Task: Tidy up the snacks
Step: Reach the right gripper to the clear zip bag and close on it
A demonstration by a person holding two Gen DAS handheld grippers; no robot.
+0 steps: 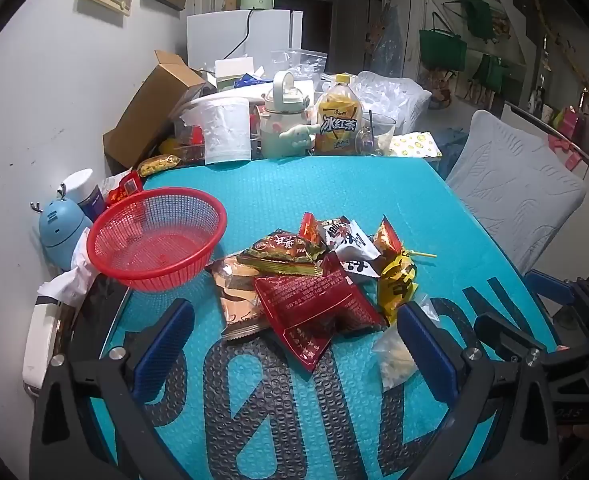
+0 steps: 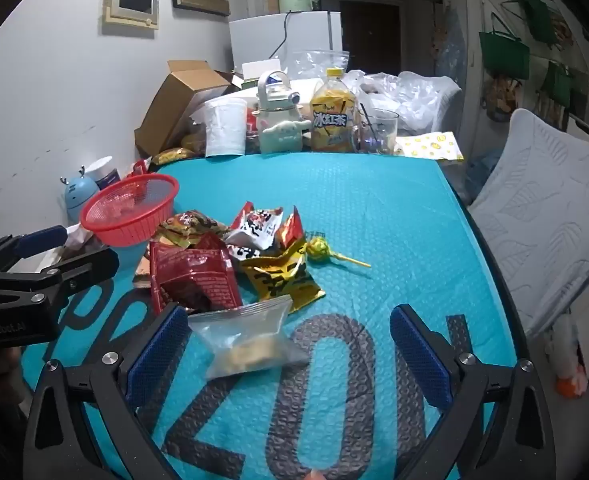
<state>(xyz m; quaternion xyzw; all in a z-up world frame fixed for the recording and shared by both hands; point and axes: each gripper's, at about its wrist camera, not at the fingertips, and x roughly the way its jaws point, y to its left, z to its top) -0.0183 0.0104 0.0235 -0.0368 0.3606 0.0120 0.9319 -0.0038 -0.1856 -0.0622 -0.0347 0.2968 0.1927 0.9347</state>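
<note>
The left tool [image 1: 294, 334] is spread wide and holds nothing; it hangs just before the dark red packet [image 1: 318, 308] at the near edge of the snack pile. The right tool [image 2: 290, 340] is also spread and empty, with the clear zip bag [image 2: 246, 340] lying between its fingers on the tabletop [image 2: 374, 216]. Beyond it lie the yellow packet [image 2: 282, 276], the lollipop [image 2: 318, 249] and other wrappers in one heap. The red basket [image 1: 156, 236] stands to the left, and it seems to have nothing inside. I judge the sorting is hardly begun; nearly every snack is left to move.
</note>
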